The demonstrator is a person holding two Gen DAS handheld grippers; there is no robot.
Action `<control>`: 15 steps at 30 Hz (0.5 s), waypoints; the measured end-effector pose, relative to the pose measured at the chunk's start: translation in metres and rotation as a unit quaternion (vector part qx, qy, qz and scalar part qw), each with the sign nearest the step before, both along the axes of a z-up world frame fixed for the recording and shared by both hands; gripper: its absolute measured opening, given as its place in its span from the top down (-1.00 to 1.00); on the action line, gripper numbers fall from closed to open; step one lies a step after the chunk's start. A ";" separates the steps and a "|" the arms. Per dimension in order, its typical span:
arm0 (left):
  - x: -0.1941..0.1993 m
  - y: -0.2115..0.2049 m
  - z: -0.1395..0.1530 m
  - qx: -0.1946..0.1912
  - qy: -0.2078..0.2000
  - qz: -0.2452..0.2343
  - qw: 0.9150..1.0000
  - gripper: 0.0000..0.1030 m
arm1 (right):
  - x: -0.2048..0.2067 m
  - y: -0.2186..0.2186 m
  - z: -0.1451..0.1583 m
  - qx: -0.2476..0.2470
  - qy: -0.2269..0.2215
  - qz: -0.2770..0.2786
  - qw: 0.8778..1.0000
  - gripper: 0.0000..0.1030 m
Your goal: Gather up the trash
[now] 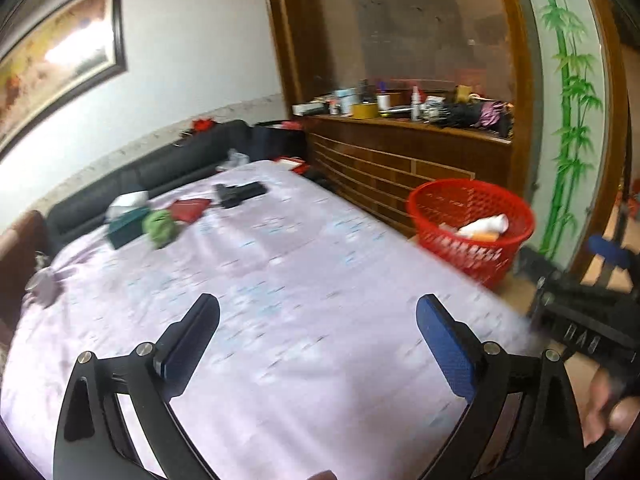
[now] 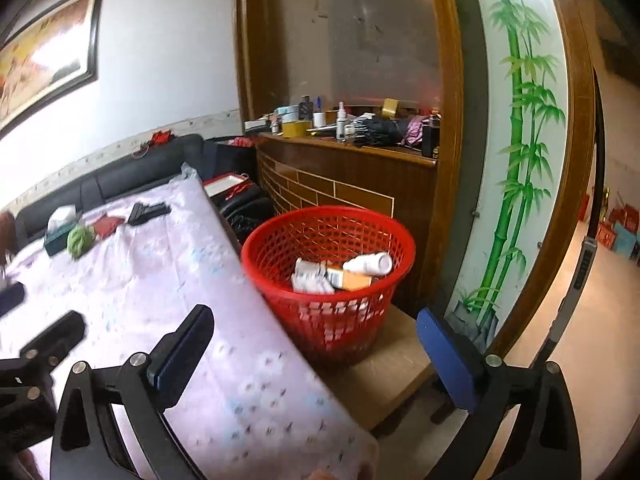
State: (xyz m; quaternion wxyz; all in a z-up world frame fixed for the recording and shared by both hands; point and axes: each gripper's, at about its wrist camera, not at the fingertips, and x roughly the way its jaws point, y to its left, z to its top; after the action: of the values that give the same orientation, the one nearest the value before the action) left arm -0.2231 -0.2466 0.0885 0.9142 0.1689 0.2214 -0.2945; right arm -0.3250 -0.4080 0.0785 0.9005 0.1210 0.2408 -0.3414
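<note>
Left gripper [image 1: 318, 320] above a table draped in a pale lilac, flower-printed cloth [image 1: 280, 280]; jaws spread wide, nothing between them. Right gripper [image 2: 314, 332] at the table's right edge, jaws likewise spread and empty; its left finger lies over the cloth, its right finger over a low tan stool [image 2: 384, 364].

The red basket [image 2: 328, 280], round, of open plastic mesh with a solid rim, stands on the stool just beside the table edge, directly ahead of the right gripper and ahead and to the right of the left one. It holds trash: a white cylindrical bottle [image 2: 370, 263], an orange carton [image 2: 352, 278] and crumpled white packets [image 2: 308, 276].

On the far part of the cloth, well apart from both grippers: a crumpled green wad [image 1: 160, 227], a dark green tissue box [image 1: 126, 220], a flat red item [image 1: 190, 209] and a black object [image 1: 240, 193]. Fingers carry blue textured pads on black angular frames. Both views are motion-blurred.
</note>
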 end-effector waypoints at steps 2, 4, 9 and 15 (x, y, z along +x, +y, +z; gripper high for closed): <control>-0.005 0.017 -0.004 -0.003 -0.016 0.016 1.000 -0.91 | -0.003 0.010 -0.001 -0.011 0.003 -0.003 1.000 -0.99; -0.011 0.031 -0.008 -0.009 -0.025 0.030 0.999 -0.94 | -0.006 0.017 -0.001 -0.018 0.001 -0.010 1.000 -0.99; -0.015 0.054 -0.019 -0.006 0.013 0.073 0.997 -0.97 | -0.008 0.028 -0.001 -0.020 0.005 -0.015 1.000 -0.99; -0.007 0.074 -0.026 -0.011 0.039 0.104 0.994 -0.97 | -0.008 0.045 0.001 -0.039 0.002 -0.008 0.999 -0.99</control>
State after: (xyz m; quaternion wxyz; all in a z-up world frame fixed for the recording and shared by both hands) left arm -0.2298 -0.1726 0.0623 0.9324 0.1229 0.2702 -0.2063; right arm -0.3334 -0.3629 0.0795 0.9014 0.0871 0.2281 -0.3576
